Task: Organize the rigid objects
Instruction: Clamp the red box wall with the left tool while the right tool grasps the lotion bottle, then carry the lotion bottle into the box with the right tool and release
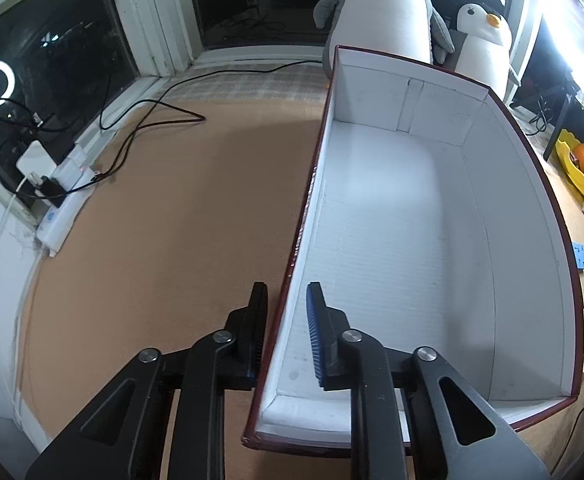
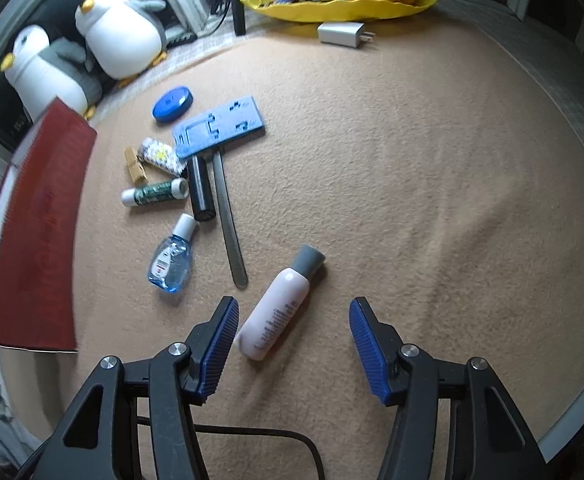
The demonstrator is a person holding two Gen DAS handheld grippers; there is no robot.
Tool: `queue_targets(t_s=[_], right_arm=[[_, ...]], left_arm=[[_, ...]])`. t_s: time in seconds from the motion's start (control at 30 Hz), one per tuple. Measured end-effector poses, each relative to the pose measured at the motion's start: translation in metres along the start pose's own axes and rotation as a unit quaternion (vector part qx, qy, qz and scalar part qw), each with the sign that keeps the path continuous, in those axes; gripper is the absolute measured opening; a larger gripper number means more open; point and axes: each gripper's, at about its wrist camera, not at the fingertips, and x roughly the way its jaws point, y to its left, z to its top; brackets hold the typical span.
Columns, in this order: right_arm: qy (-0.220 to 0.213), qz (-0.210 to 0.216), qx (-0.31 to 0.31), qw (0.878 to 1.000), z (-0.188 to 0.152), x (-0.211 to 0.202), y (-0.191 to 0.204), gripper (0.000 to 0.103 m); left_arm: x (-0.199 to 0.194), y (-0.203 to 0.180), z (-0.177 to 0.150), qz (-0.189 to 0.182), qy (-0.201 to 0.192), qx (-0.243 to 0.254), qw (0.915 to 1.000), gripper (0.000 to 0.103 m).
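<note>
With the left wrist view taken first: left tongs (image 1: 288,332) astride the near left wall of the red-and-white box (image 1: 531,216), one pad outside, one inside, closed down on that wall. Box interior bare and white, filling the right half of the frame; tan worktop (image 1: 172,220) at left. Best kept steady and square, so the box cannot slide.

Over to the right wrist view: right tongs (image 2: 293,344) apart at lower centre, the pale pink bottle (image 2: 280,304) lying slanted between the pads, nearer the left pad, not yet pinched. Better to centre over the body, square the pads across its width, then close gently below the grey cap. Other small items in a cluster at upper left, beside the box.
</note>
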Motion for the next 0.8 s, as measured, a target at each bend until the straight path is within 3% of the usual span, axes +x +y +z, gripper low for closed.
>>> queue_targets(t_s=[0.4, 0.8], right_arm=[[0.018, -0.005, -0.017, 1.000, 0.004, 0.018, 0.005, 0.019], [-0.005, 0.021, -0.004, 1.000, 0.002, -0.006, -0.008, 0.018]], left_arm=[[0.006, 0.004, -0.005, 0.001, 0.006, -0.007, 1.0000, 0.014], [0.005, 0.003, -0.005, 0.005, 0.004, -0.017, 0.9998, 0.013]])
